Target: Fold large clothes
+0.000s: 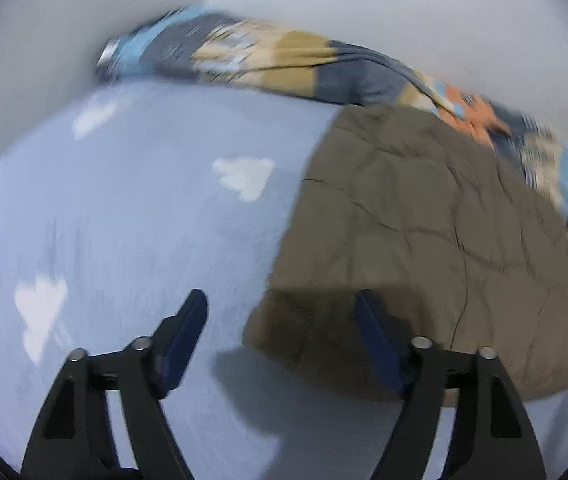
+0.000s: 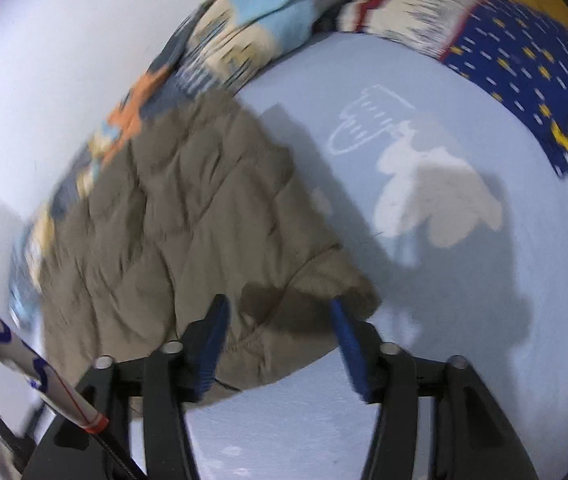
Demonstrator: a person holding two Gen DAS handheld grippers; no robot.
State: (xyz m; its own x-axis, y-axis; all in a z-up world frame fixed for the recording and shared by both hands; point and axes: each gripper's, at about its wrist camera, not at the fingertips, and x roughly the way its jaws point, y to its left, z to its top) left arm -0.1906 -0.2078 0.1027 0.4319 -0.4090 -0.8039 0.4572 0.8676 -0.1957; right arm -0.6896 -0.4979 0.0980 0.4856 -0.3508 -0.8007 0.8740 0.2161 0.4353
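Two grippers, left gripper (image 1: 279,316) and right gripper (image 2: 279,316), both spread wide, holding nothing | quilted olive-brown jacket (image 1: 424,216) lies on the blue cloud-print sheet (image 1: 143,200), just ahead of both jaws, near edge beneath them | likely let go so a fold settles | puffy, creased, apparently folded; blur hides details

Left wrist view: mounted behind the left hand-held gripper (image 1: 279,320), looking steeply down and forward, close above the pale blue cloud-printed bed sheet (image 1: 131,208). Right wrist view: likewise behind the right hand-held gripper (image 2: 279,324), tilted, equally near. Both share the olive-brown quilted padded garment (image 1: 416,220) (image 2: 187,208), the patchwork blanket (image 1: 251,56) (image 2: 219,52) against the white wall (image 1: 404,8) (image 2: 63,48).
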